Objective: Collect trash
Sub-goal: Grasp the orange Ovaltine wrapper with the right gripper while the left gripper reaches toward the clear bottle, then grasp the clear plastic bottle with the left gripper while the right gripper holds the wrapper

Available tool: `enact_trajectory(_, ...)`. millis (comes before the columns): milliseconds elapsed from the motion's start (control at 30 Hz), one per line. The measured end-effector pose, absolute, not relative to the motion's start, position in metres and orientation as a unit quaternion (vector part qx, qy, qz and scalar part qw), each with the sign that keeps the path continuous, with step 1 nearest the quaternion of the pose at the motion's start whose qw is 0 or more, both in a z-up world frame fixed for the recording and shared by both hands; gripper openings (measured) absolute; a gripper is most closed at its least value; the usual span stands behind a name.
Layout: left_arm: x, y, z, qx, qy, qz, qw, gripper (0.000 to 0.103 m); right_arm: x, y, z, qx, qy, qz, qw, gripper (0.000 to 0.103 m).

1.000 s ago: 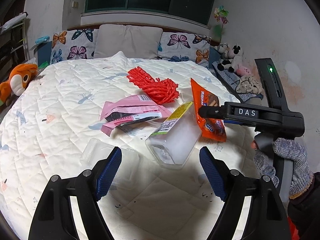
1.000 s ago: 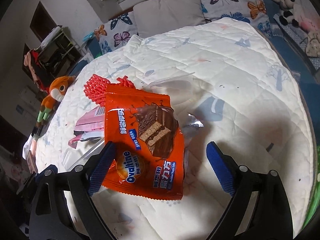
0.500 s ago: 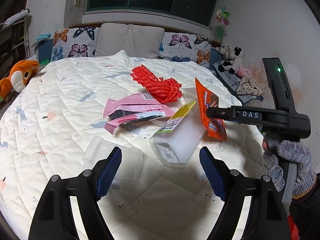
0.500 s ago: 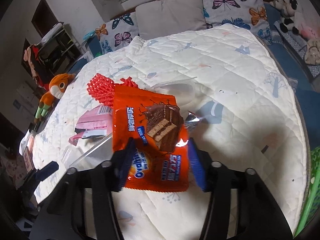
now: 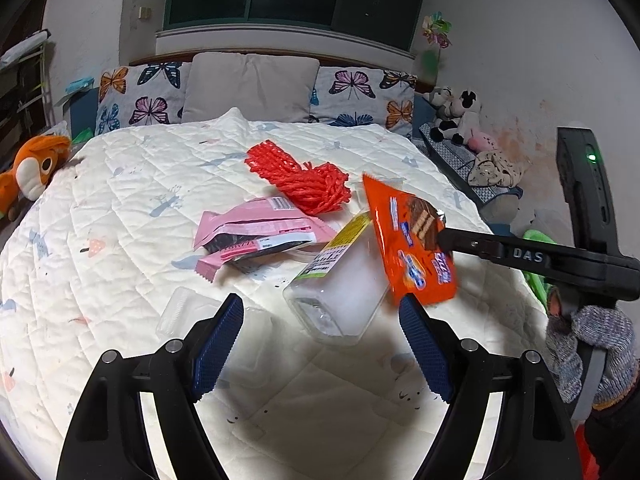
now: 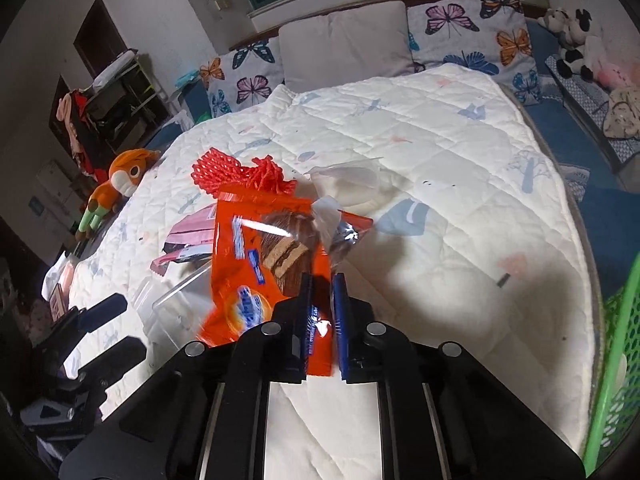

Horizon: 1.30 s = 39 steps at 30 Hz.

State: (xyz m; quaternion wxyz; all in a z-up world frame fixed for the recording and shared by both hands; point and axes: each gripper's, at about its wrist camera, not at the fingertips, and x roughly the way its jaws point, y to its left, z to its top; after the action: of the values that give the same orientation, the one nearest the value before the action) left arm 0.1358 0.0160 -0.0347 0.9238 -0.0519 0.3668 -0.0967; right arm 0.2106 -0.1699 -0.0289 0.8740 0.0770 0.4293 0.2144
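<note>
My right gripper [image 6: 322, 284] is shut on an orange Ovaltine wrapper [image 6: 256, 264] and holds it lifted above the white quilt; the same wrapper [image 5: 412, 240] hangs from that gripper [image 5: 442, 236] in the left wrist view. My left gripper [image 5: 320, 316] is open and empty, just in front of a clear plastic jar [image 5: 344, 280] that lies on its side. A pink wrapper [image 5: 256, 232], a red net bag [image 5: 300, 178] and a clear plastic lid [image 5: 180, 312] lie on the bed.
A green mesh basket [image 6: 616, 360] stands off the bed's right edge. Butterfly pillows [image 5: 148, 96] line the headboard. An orange plush toy [image 5: 32, 168] sits at the left edge, and more plush toys [image 5: 460, 116] at the right.
My right gripper closed on the orange wrapper and lifted it off the quilt. My left gripper stayed open and barely moved.
</note>
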Motion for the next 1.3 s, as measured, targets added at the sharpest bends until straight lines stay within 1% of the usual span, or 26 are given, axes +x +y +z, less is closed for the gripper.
enact_trajectory(267,0.144,0.002,-0.03,-0.027,0.367,-0.106,0.924,0.077,0.196,-0.193,-0.02,0.08,0.412,0.201,0.885,0.009)
enact_trajectory(333,0.147,-0.003,-0.029,-0.016,0.368,-0.109,0.923,0.079,0.195,-0.197,-0.02,0.082,0.414,0.202,0.884,0.009)
enact_trajectory(467,0.148,-0.006,-0.028,-0.013,0.368,-0.107,0.924,0.079,0.194,-0.2,-0.025,0.091,0.427,0.216,0.874,0.015)
enact_trajectory(500,0.147,-0.006,-0.027,-0.012,0.367,-0.104,0.924,0.079,0.194,-0.199,-0.027,0.091,0.43,0.219,0.871,0.019)
enact_trajectory(567,0.146,-0.003,-0.027,-0.013,0.366,-0.1,0.925,0.079,0.195,-0.196,-0.031,0.096,0.436,0.226,0.866,0.043)
enact_trajectory(633,0.145,0.004,-0.026,-0.018,0.366,-0.092,0.926,0.079,0.195,-0.189,-0.035,0.093,0.437,0.237,0.863,0.051)
enact_trajectory(667,0.145,0.007,-0.026,-0.02,0.366,-0.089,0.926,0.079,0.195,-0.184,-0.036,0.089,0.438,0.241,0.862,0.059)
enact_trajectory(700,0.144,0.011,-0.026,-0.022,0.366,-0.085,0.926,0.079,0.195,-0.181,-0.038,0.09,0.439,0.246,0.859,0.063)
enact_trajectory(800,0.142,0.023,-0.025,-0.028,0.364,-0.075,0.928,0.079,0.196,-0.172,-0.04,0.093,0.443,0.26,0.853,0.074)
enact_trajectory(833,0.142,0.026,-0.025,-0.03,0.363,-0.073,0.928,0.079,0.196,-0.167,-0.04,0.09,0.442,0.261,0.853,0.083)
enact_trajectory(867,0.141,0.029,-0.025,-0.032,0.363,-0.071,0.929,0.079,0.197,-0.163,-0.039,0.086,0.441,0.262,0.854,0.086)
enact_trajectory(900,0.14,0.033,-0.026,-0.036,0.363,-0.069,0.929,0.079,0.196,-0.155,-0.039,0.078,0.439,0.266,0.855,0.087)
enact_trajectory(967,0.14,0.038,-0.027,-0.041,0.363,-0.066,0.928,0.079,0.197,-0.144,-0.039,0.062,0.441,0.273,0.853,0.095)
enact_trajectory(1133,0.139,0.043,-0.03,-0.044,0.366,-0.068,0.927,0.079,0.204,-0.12,-0.048,0.022,0.445,0.26,0.857,0.095)
enact_trajectory(1167,0.139,0.042,-0.029,-0.042,0.366,-0.07,0.927,0.079,0.205,-0.118,-0.051,0.017,0.447,0.256,0.857,0.093)
enact_trajectory(1200,0.139,0.041,-0.029,-0.039,0.365,-0.073,0.927,0.079,0.206,-0.116,-0.053,0.011,0.449,0.252,0.857,0.091)
enact_trajectory(1267,0.139,0.04,-0.029,-0.034,0.365,-0.077,0.927,0.079,0.206,-0.118,-0.056,0.006,0.451,0.249,0.857,0.079)
enact_trajectory(1300,0.14,0.038,-0.029,-0.031,0.367,-0.081,0.926,0.079,0.206,-0.12,-0.058,0.01,0.454,0.251,0.855,0.076)
